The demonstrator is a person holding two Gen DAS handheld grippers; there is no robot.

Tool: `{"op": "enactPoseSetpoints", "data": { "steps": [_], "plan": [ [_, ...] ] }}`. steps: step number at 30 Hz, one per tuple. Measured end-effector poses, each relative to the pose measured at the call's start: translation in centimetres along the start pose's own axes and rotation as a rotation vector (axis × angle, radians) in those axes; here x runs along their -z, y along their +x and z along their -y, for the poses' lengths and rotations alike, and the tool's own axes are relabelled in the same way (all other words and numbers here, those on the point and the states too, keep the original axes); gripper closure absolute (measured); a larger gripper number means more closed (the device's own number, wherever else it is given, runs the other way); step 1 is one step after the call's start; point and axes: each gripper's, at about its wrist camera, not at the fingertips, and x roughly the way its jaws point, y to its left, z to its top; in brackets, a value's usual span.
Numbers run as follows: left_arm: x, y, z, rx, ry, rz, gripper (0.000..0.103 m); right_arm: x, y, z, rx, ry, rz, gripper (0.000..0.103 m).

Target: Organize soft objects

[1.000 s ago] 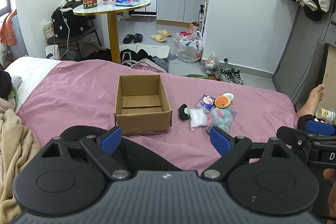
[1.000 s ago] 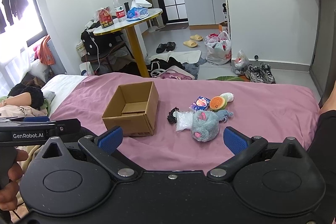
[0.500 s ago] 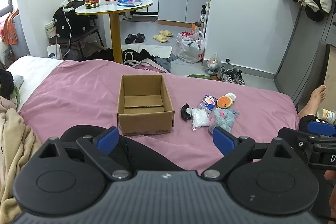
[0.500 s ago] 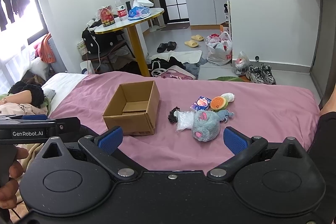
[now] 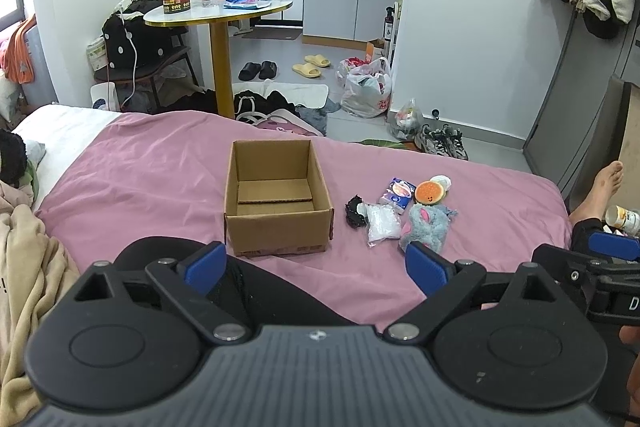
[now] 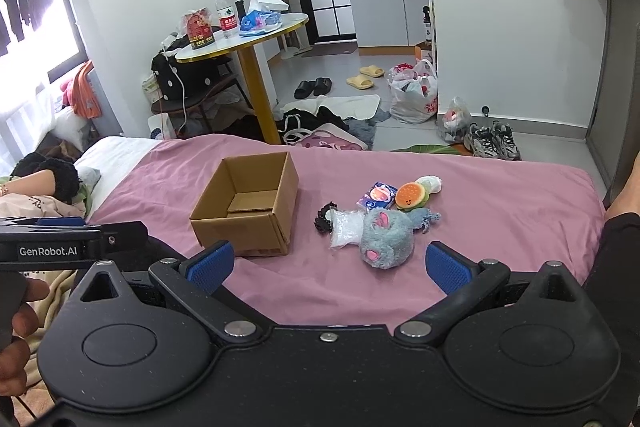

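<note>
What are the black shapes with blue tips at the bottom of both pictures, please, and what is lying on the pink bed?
Each black shape is a hand-held gripper; there is no robot arm. A person holds one in each hand, and a wide-angle camera on each looks forward along its two blue-tipped fingers. One picture comes from the left gripper, the other from the right gripper. Both have their jaws wide apart and hold nothing.

On the pink bedsheet stands an open brown cardboard box, which looks empty. Beside it lies a small cluster: a grey-blue plush toy with pink ears, a clear plastic bag of white material, a small black frilly item, a blue and pink packet, an orange burger-shaped soft toy and a white round soft item.
</note>
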Motion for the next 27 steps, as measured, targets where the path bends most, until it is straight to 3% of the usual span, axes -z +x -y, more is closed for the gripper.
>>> {"op": "enactPoseSetpoints", "data": {
  "steps": [14,27],
  "plan": [
    [-0.5,2.1,0.5,0.003,0.006,-0.024,0.008,0.3,1.4,0.7,0.004,0.03,-0.019,0.0],
    [-1.4,6.9,1.7,0.036,-0.027,-0.064,0.008,0.7,5.1,3.4,0.003,0.128,-0.043,0.0]
  ]
}}
